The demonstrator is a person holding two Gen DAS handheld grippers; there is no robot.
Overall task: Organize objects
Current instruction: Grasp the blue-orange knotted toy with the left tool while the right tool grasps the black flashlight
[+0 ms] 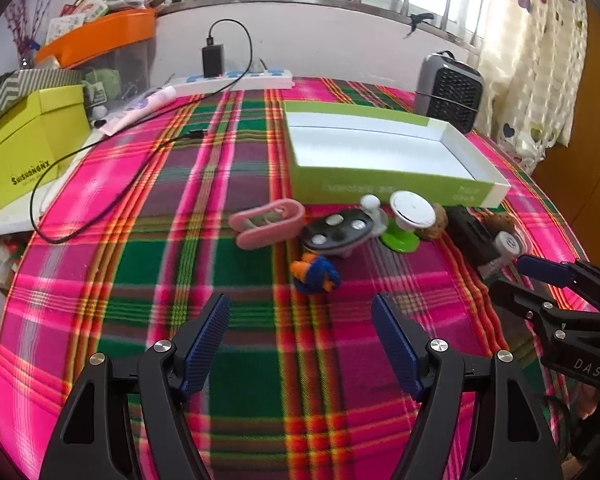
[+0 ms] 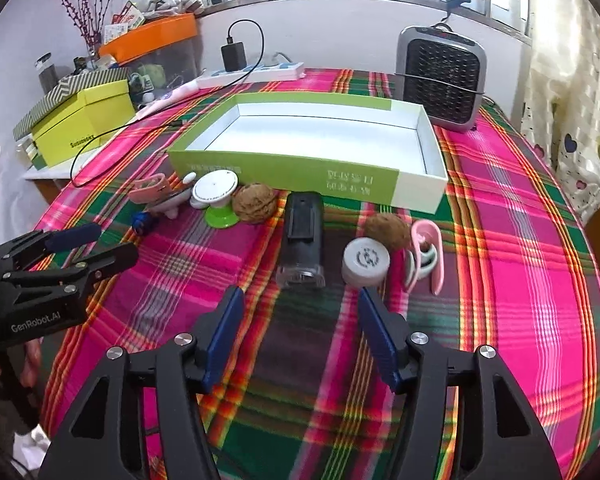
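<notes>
Both of my claws are spread wide and hold nothing. My right claw [image 2: 300,336] hangs low over the bench [image 2: 520,240], which wears a bright checked cloth. My left claw [image 1: 302,340] hangs over the other end of the same row of little things.

Right in front of my right claw lies a black block [image 2: 302,240] with a clear end. Its long side points straight away from me, toward the green box [image 2: 284,166]. The clear end is the near one, just past my claw tips. So my two pads would sit on its long sides, which I think is a good way to pinch it. Just to the right of it sits a round white cap [image 2: 366,261], and behind that a brown nut [image 2: 388,229] and a pink clip [image 2: 428,258].

The green box is open and has nothing in it. It sits behind the whole row, so I guess things go in there.

My left claw is nearer to the blue and orange toy [image 1: 315,274], which lies just ahead of it. Behind that are a dark oval dish [image 1: 336,232] and another pink clip [image 1: 266,222].

I think my right claw goes first, since the black block is lined up with it.
</notes>
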